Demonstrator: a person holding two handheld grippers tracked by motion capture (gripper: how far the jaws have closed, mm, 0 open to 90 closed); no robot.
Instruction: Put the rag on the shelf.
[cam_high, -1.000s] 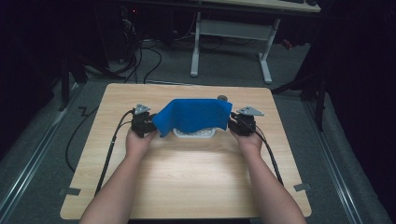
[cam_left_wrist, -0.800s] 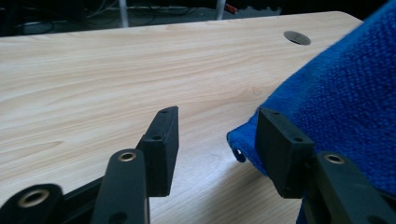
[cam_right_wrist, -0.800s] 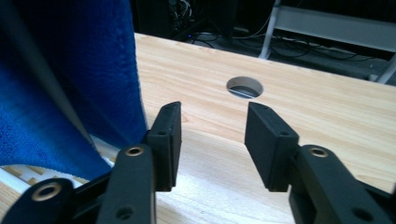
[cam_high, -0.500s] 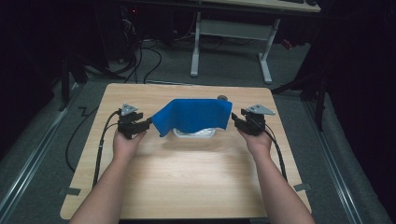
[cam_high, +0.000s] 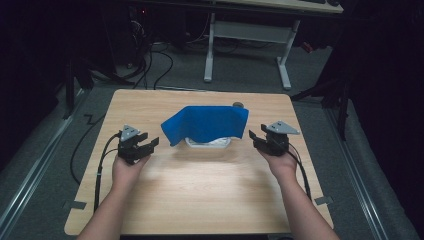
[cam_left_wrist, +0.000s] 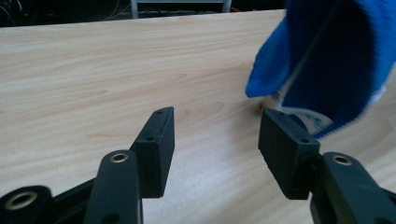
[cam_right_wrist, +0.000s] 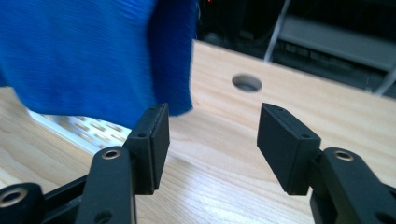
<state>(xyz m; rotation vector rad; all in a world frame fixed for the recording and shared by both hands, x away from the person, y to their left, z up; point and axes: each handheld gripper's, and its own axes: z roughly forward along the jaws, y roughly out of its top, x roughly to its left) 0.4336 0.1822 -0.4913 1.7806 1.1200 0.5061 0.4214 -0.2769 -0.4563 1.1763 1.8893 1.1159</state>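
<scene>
So the blue cloth (cam_high: 206, 124) sits mid-desk (cam_high: 200, 190), draped like a tent over a white perforated rack (cam_high: 209, 143), knit texture, one corner hanging down. My left gripper (cam_high: 145, 146) and right gripper (cam_high: 257, 137) flank it, jaws just opened wide, nothing between them.

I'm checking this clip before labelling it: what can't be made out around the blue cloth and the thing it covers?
- White rack: high view, mostly hidden under the blue cloth; its shape is unclear.
- Cloth: cut off by the top edge in both gripper views.
- Dark round thing behind the cloth: high view, too small to identify.
</scene>
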